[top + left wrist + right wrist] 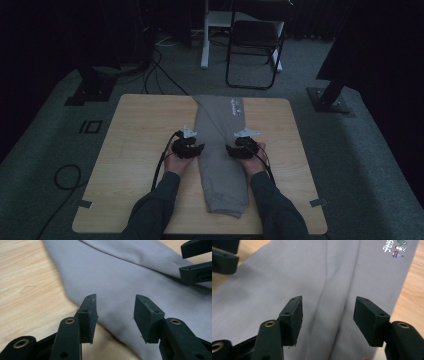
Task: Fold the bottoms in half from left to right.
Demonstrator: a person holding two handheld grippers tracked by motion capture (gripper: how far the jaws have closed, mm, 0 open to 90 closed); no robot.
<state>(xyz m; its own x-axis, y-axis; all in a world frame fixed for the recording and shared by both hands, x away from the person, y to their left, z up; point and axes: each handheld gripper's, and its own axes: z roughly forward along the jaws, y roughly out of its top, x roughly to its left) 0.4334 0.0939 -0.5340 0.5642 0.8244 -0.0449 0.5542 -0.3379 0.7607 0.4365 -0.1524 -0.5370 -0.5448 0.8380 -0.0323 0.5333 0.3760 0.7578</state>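
A grey garment (pixel 220 150), folded into a long strip, lies down the middle of the wooden table (pixel 135 150) with a small print (pixel 235 107) near its far end. My left gripper (pixel 193 143) hovers at the strip's left edge, and my right gripper (pixel 240 143) at its right edge. In the left gripper view the jaws (pixel 115 315) stand open over the cloth's edge (pixel 125 282), nothing between the pads, and the right gripper (pixel 196 262) shows at the top right. In the right gripper view the open jaws (pixel 327 317) hang over the cloth (pixel 324 270), the print (pixel 395 247) far right.
Bare wood lies to both sides of the garment. A black folding chair (pixel 252 45) and a white desk leg (pixel 205 40) stand beyond the table. Cables (pixel 150 75) run over the floor at the back left, and black stand bases (pixel 330 100) flank the table.
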